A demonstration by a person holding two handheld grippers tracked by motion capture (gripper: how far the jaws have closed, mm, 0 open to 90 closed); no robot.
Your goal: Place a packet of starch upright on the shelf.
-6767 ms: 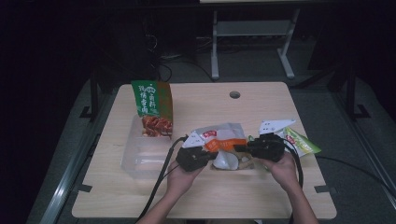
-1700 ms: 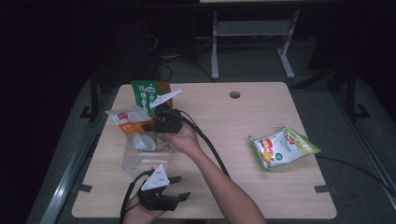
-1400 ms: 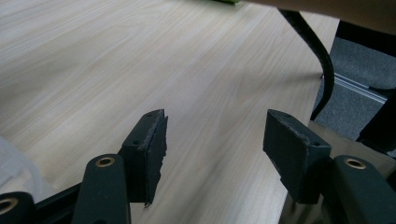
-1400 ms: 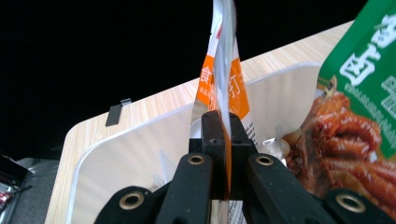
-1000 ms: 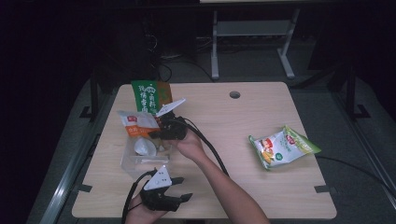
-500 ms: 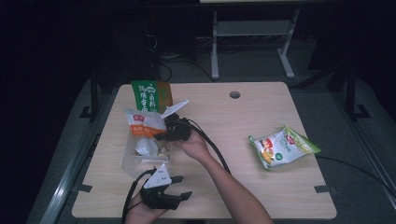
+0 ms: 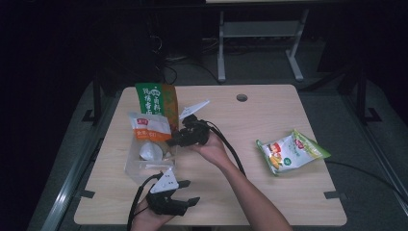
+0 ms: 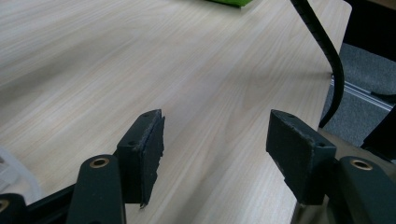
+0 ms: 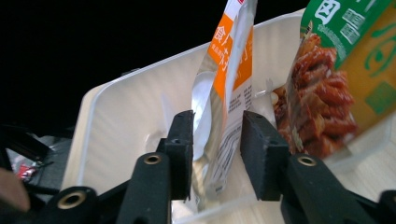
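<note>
While the right claw (image 9: pixel 215 154) reaches over the clear plastic bin (image 7: pixel 137 166) at the worktop's (image 7: pixel 269 192) left side, the orange-and-white packet (image 7: pixel 148 129) stands upright inside that bin, between the claw's 2 jaws. In the right gripper view the jaws flank the packet's lower edge with a little daylight on either side, so I judge the grip just released or about to be; the packet seems to stand on its own against the bin wall. A green-and-orange snack bag (image 7: pixel 157 103) leans at the bin's far end, likely stacked there to leave room. Its green panel carries white Chinese characters, too small to read. The packet's orange band also bears unreadable print. The left claw (image 8: pixel 215 140) rests wide apart and empty near the worktop's front edge, apparently parked. A green snack pouch (image 7: pixel 291 151) lies well apart to the right, seemingly next to be packed.
</note>
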